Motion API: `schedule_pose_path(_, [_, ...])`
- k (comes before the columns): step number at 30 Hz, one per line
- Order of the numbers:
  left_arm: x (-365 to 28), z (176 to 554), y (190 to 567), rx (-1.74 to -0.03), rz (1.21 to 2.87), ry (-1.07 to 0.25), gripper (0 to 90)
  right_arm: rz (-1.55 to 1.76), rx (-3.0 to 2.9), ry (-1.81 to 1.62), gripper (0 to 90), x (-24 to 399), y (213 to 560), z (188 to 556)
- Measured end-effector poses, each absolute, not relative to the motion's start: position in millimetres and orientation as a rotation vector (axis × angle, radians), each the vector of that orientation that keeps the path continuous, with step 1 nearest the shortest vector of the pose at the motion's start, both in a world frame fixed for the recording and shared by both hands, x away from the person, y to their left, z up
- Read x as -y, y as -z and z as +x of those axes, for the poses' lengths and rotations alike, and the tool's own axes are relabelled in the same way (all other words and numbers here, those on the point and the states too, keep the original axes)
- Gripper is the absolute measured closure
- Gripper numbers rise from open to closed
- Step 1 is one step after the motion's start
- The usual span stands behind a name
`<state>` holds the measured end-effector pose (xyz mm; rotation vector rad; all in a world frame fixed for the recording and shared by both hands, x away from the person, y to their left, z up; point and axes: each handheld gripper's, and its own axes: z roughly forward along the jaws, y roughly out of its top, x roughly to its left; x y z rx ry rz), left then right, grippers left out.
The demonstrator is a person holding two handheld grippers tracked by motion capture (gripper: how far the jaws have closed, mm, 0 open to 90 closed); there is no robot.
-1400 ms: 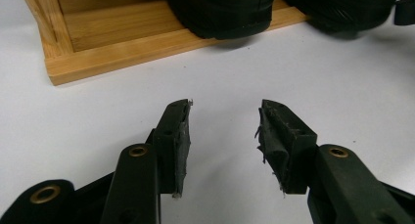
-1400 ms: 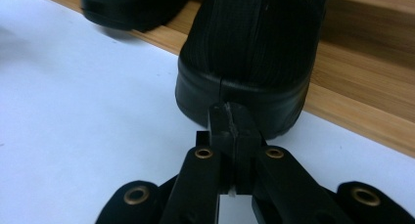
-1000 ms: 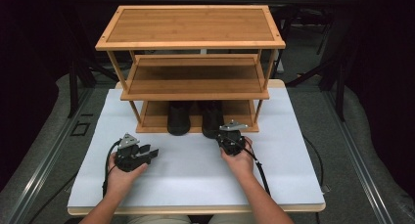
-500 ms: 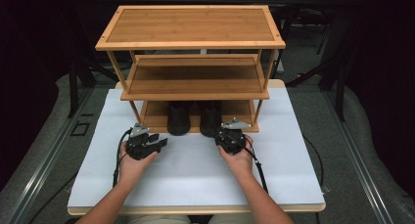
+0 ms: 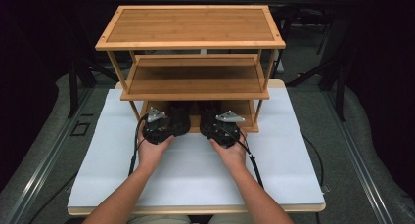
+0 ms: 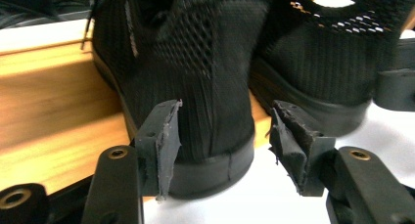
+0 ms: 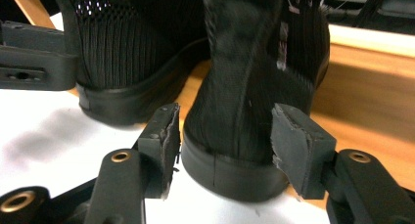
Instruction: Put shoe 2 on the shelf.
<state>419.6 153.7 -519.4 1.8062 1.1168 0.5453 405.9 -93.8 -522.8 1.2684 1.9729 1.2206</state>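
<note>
Two black mesh shoes stand heel-out on the bottom shelf of a bamboo rack. My left gripper is at the heel of the left shoe. Its jaws have just been opening; the heel sits between the pads, with a gap on the right side. My right gripper is at the heel of the right shoe. Its jaws have also just been opening and now stand off both sides of that heel. Left gripper and right gripper are both open.
The rack has two bare upper shelves and stands at the back of a white-covered table. The shoes stand close together, each showing beside the other in the gripper views. Dark floor and stands surround the table.
My left hand has moved forward and to the right, from the open table to the left shoe's heel. The right hand has stayed at the right shoe.
</note>
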Motion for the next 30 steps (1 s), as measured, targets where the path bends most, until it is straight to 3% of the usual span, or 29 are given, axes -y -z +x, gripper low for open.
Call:
schedule_pose_path(5, [-150,430,517,-1.143,1.787,-0.56,43.5,1.279,-1.965,-1.225,42.9,89,522,413])
schedule_pose_path(7, [-151,433,517,-1.145,1.787,-0.557,44.6,1.276,-1.951,-1.203,49.0,86,522,414])
schedule_pose_path(11, [-153,435,518,-1.132,1.782,-0.523,57.3,1.269,-1.951,-1.207,69.4,86,520,417])
schedule_pose_path(12, [-153,434,518,-1.116,1.783,-0.506,64.0,1.273,-1.951,-1.22,70.7,88,520,418])
schedule_pose_path(14, [-151,434,517,-1.106,1.793,-0.507,68.7,1.286,-1.967,-1.247,73.7,90,520,421])
schedule_pose_path(19, [-149,438,515,-1.086,1.807,-0.443,75.0,1.32,-1.993,-1.336,76.6,95,521,426])
schedule_pose_path(30, [-148,436,517,-1.026,1.806,-0.37,76.3,1.278,-2.06,-1.357,77.6,81,520,426])
